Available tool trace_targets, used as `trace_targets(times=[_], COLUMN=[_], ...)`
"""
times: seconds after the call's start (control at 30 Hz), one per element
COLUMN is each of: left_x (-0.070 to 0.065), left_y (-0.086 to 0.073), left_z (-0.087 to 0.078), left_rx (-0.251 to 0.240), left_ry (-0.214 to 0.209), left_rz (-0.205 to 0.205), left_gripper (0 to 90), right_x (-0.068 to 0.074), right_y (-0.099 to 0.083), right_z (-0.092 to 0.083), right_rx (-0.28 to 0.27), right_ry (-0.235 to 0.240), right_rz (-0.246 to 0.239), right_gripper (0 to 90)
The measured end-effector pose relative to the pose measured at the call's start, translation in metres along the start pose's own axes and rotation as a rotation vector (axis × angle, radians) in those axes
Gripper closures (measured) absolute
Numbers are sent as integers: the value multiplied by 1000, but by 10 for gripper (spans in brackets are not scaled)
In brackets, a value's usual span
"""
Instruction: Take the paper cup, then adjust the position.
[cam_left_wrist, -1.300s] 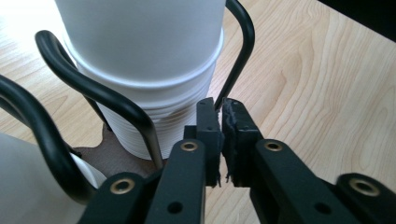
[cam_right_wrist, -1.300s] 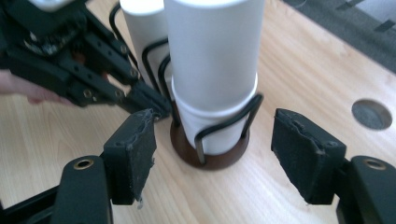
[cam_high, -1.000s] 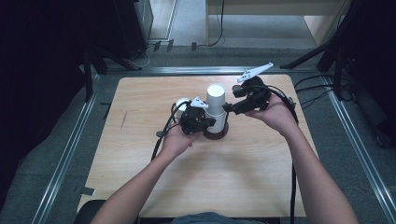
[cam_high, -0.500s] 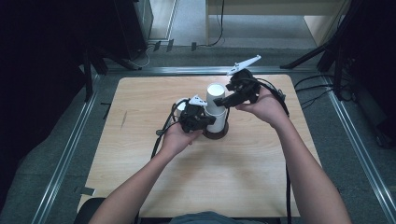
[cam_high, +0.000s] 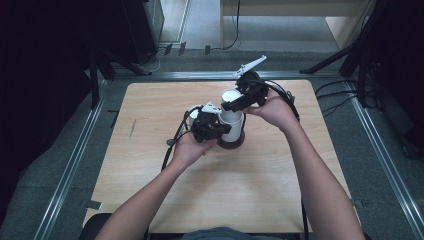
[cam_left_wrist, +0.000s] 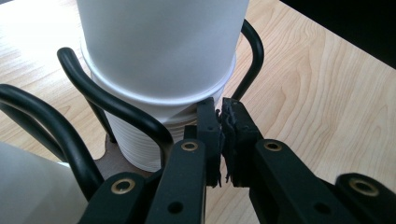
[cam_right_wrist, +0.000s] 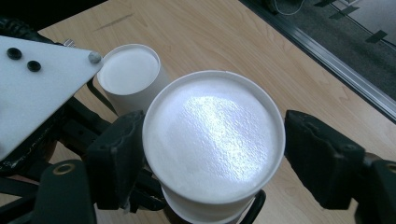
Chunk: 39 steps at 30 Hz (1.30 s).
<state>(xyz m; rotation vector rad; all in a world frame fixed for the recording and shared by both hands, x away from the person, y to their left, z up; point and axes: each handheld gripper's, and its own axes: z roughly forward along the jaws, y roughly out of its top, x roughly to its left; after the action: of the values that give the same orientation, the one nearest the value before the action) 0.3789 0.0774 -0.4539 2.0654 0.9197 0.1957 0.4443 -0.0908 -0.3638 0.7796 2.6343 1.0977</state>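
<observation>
A stack of upturned white paper cups (cam_high: 232, 114) stands in a black wire holder (cam_left_wrist: 119, 109) on a round brown base (cam_high: 235, 143) at mid-table. My right gripper (cam_right_wrist: 219, 154) is open around the top cup (cam_right_wrist: 215, 140); its left pad touches the cup wall and its right pad stands clear. My left gripper (cam_left_wrist: 221, 135) is shut, its tips pressed together just beside the lower cups' rims (cam_left_wrist: 163, 100) and the wire. I cannot make out anything between its jaws. A second, narrower white cup (cam_right_wrist: 128, 74) stands behind the left gripper (cam_high: 218, 131).
The wooden table (cam_high: 150, 110) lies bare around the holder. Black cables (cam_high: 172, 142) trail from both grippers over the tabletop. Metal rails (cam_high: 75, 155) frame the table, with a dark floor (cam_high: 380, 120) beyond them.
My right gripper has moved left from beside the stack and now straddles the top cup. The left gripper has stayed at the holder's base.
</observation>
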Motion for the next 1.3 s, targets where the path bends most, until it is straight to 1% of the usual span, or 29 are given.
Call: trace_targets(times=[0.2, 0.23, 0.5, 0.53, 0.63, 0.7, 0.97, 1.0, 1.17, 1.2, 1.23, 1.3], left_x=[0, 0, -1, -1, -1, 0, 0, 0, 1, 1, 1, 1], left_y=[0, 0, -1, -2, -2, -2, -2, -2, -2, -2, -2, -2], left_z=[0, 0, 2, 2, 2, 2, 2, 2, 2, 2, 2, 3], left_rx=[-1, -2, 7, 4, 5, 5, 5, 6, 3, 3, 3, 1], left_ry=[-2, -1, 6, 6, 5, 3, -1, -3, -4, -4, -5, -15], left_rz=[-4, -1, 4, 5, 5, 3, 2, 2, 1, 1, 1, -4], left_gripper=[863, 865, 871, 871, 871, 870, 869, 868, 863, 862, 862, 853], right_x=[3, 4, 4, 4, 3, 3, 5, 5, 7, 7, 9, 10], right_y=[3, 3, 4, 5, 6, 9, 21, 22, 28, 28, 30, 32], right_z=[3, 4, 4, 4, 1, -4, -22, -25, -39, -39, -47, -53], right_rx=[11, 22, 28, 34, 33, 27, 13, 12, 2, 2, 0, 2], right_ry=[2, -15, -22, -17, -18, -13, -10, -8, -14, -14, -16, -21], right_rz=[-7, -18, -5, 3, 6, 13, 8, 16, 0, 0, -4, -5], right_gripper=[284, 317, 325, 327, 329, 330, 333, 333, 334, 334, 335, 337])
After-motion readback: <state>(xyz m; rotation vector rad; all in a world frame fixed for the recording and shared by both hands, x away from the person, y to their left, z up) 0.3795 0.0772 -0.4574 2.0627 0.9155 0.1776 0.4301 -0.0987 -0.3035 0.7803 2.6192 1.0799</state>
